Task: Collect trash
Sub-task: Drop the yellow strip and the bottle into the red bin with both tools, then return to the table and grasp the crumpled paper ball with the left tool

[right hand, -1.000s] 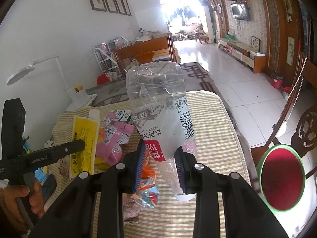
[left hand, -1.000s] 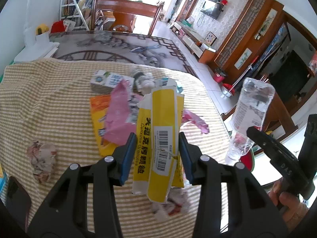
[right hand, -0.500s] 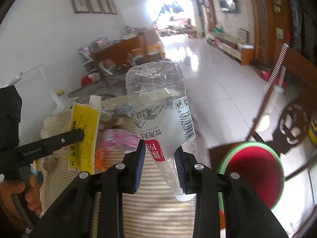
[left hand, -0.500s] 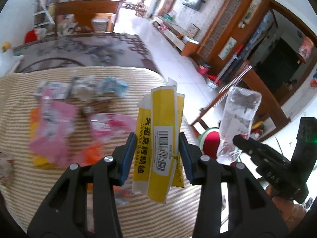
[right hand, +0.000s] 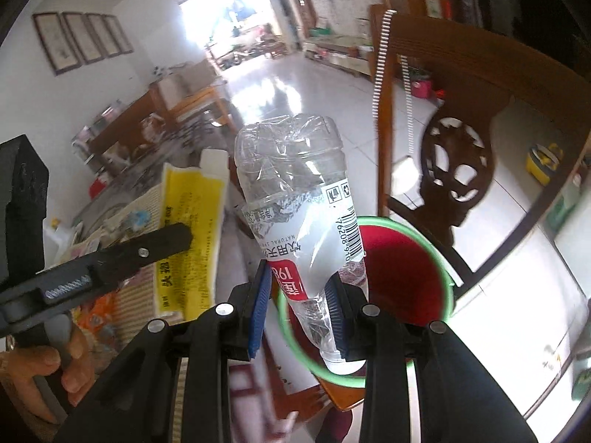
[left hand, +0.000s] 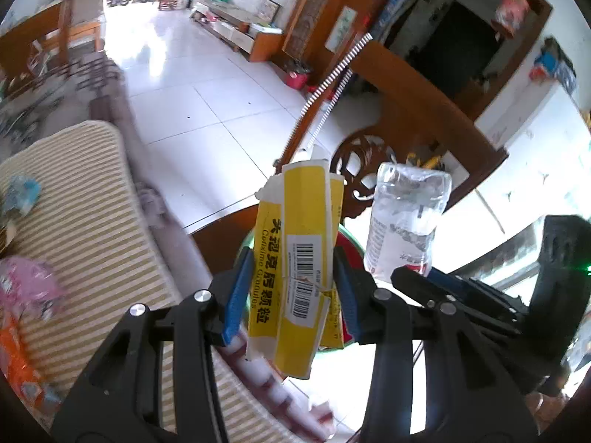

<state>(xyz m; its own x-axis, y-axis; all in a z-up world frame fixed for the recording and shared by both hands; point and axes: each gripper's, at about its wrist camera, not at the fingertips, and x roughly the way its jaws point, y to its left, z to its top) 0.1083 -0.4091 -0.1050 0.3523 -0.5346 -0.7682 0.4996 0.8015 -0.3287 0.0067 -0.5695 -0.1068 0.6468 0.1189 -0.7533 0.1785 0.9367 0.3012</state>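
Carved wooden chair (right hand: 458, 170) standing on the glossy white tiled floor (left hand: 184, 85). Striped cloth (left hand: 92, 229) covering the table at left. Four framed pictures (right hand: 83, 42) in a row on the white wall. Low wooden cabinet (left hand: 240, 33) along the far wall.

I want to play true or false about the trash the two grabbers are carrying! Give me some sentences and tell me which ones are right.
1. The left gripper clamps a flattened yellow cardboard medicine box. True.
2. The right gripper is empty. False: it is shut on a crushed clear plastic water bottle.
3. The red bin with a green rim stands on the floor beside a carved wooden chair. True.
4. The bottle already lies inside the bin. False: it is held above it.
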